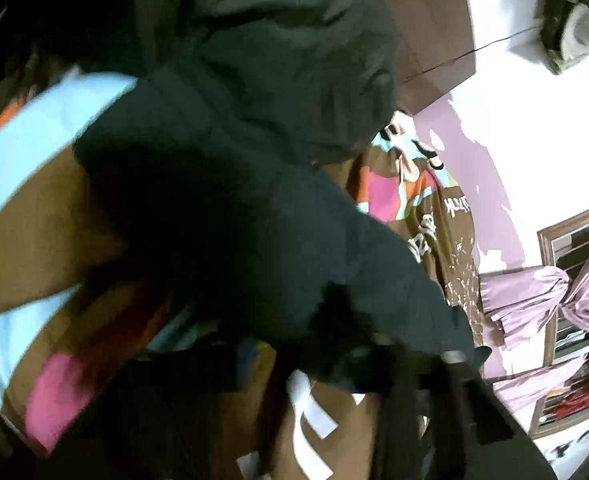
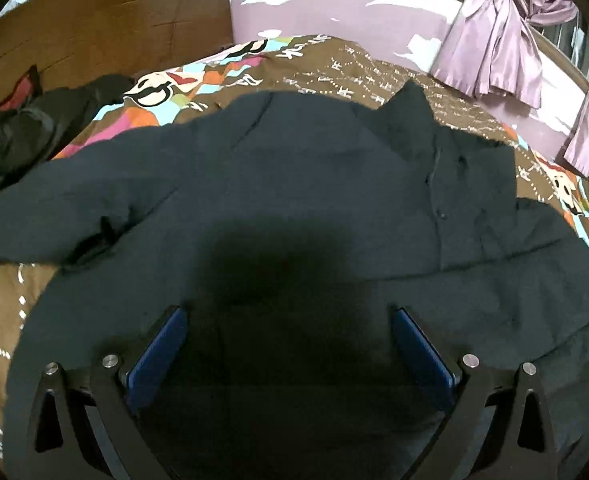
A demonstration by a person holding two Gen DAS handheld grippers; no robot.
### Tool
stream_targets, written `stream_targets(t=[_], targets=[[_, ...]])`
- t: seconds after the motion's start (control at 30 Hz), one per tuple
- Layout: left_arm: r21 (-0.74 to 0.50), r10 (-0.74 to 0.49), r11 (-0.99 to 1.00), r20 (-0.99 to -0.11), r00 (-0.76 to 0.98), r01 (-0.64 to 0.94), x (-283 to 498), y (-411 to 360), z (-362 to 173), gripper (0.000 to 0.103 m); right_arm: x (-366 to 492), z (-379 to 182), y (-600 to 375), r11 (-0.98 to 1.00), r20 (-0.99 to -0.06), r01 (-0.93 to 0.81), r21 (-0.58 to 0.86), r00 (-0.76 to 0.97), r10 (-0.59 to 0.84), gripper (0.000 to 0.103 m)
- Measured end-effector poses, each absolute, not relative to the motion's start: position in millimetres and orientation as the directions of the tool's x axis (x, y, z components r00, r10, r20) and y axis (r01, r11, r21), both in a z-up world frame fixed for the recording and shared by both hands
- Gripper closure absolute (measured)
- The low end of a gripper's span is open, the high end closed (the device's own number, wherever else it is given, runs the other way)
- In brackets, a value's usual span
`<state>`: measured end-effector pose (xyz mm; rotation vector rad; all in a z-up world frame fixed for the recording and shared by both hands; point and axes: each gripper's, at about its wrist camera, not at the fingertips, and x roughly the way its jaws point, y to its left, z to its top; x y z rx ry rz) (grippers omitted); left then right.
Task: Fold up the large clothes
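Observation:
A large dark navy shirt (image 2: 294, 168) lies spread on the brown patterned bedspread (image 2: 374, 68), collar toward the far right and one sleeve (image 2: 34, 208) stretched out to the left. My right gripper (image 2: 290, 312) hovers just above the shirt's near part, open, with nothing between its blue pads (image 2: 162, 340). The left wrist view is blurred. In it a dark sleeve (image 1: 254, 220) runs diagonally above the bedspread (image 1: 446, 240) and ends at my left gripper (image 1: 426, 360). Its black fingers look closed on the cuff, but cloth partly hides them.
A crumpled black jacket (image 2: 26, 132) is piled at the far left beside the wooden headboard (image 2: 114, 20). Purple tied curtains (image 2: 494, 40) hang at a window on the far right. The wall behind the bed is purple and white.

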<state>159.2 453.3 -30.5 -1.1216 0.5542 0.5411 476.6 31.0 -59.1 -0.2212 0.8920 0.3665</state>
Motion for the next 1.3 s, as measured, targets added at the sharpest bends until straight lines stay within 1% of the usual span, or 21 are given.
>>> stream_targets(t=[0.1, 0.17, 0.23, 0.37, 0.4, 0.47, 0.53, 0.6, 0.67, 0.7, 0.73, 0.83, 0.9, 0.97, 1.1, 1.2, 1.3], targets=[[-0.639, 0.205, 0.421, -0.625, 0.753, -0.644, 163, 442, -14, 0.098, 478, -62, 30, 0.916, -0.792, -0.4, -0.022, 0.566, 0.228, 0.0], [-0.603, 0.265, 0.49, -0.585, 0.766, -0.63, 162, 429, 2, 0.099, 478, -59, 28, 0.915, -0.793, -0.403, -0.014, 0.562, 0.235, 0.0], [-0.559, 0.316, 0.575, -0.521, 0.793, -0.597, 159, 411, 22, 0.099, 477, -51, 25, 0.915, -0.787, -0.404, 0.003, 0.563, 0.251, 0.0], [-0.479, 0.334, 0.71, -0.416, 0.846, -0.516, 168, 377, 54, 0.1, 476, -24, 13, 0.917, -0.758, -0.397, 0.037, 0.587, 0.284, 0.0], [-0.454, 0.325, 0.751, -0.378, 0.867, -0.479, 168, 365, 65, 0.1, 476, -18, 10, 0.919, -0.751, -0.393, 0.046, 0.593, 0.291, 0.0], [-0.412, 0.309, 0.802, -0.332, 0.891, -0.432, 179, 344, 77, 0.1, 476, -3, -2, 0.923, -0.733, -0.378, 0.069, 0.608, 0.304, 0.0], [-0.369, 0.269, 0.855, -0.284, 0.92, -0.364, 183, 318, 90, 0.1, 477, 10, -19, 0.931, -0.72, -0.355, 0.087, 0.623, 0.305, 0.0], [-0.34, 0.191, 0.901, -0.25, 0.949, -0.271, 191, 291, 101, 0.1, 478, 21, -36, 0.938, -0.709, -0.331, 0.105, 0.636, 0.304, 0.0], [-0.317, 0.11, 0.931, -0.235, 0.966, -0.183, 199, 267, 111, 0.1, 480, 29, -54, 0.942, -0.703, -0.31, 0.128, 0.641, 0.307, 0.0], [-0.297, 0.05, 0.948, -0.228, 0.972, -0.118, 203, 249, 114, 0.1, 482, 33, -65, 0.944, -0.7, -0.296, 0.145, 0.644, 0.309, 0.0], [-0.281, -0.007, 0.958, -0.23, 0.973, -0.06, 209, 235, 115, 0.1, 483, 37, -76, 0.945, -0.698, -0.283, 0.161, 0.645, 0.312, 0.0], [-0.239, -0.124, 0.969, -0.223, 0.967, 0.069, 216, 189, 115, 0.1, 486, 44, -103, 0.943, -0.697, -0.261, 0.207, 0.637, 0.33, 0.0], [-0.217, -0.162, 0.97, -0.243, 0.956, 0.109, 225, 166, 111, 0.1, 484, 46, -123, 0.938, -0.705, -0.261, 0.23, 0.619, 0.345, 0.0], [-0.192, -0.198, 0.971, -0.295, 0.935, 0.145, 240, 135, 98, 0.1, 479, 46, -144, 0.927, -0.704, -0.275, 0.255, 0.604, 0.373, 0.0], [-0.152, -0.243, 0.968, -0.394, 0.886, 0.198, 266, 83, 71, 0.1, 466, 45, -187, 0.899, -0.67, -0.288, 0.33, 0.6, 0.438, 0.0], [-0.103, -0.257, 0.966, -0.481, 0.838, 0.237, 286, 42, 49, 0.1, 459, 35, -215, 0.873, -0.652, -0.265, 0.408, 0.585, 0.483, 0.0], [-0.085, -0.269, 0.959, -0.568, 0.778, 0.269, 306, 7, 20, 0.1, 453, 23, -240, 0.821, -0.621, -0.24, 0.518, 0.554, 0.554, 0.0]])
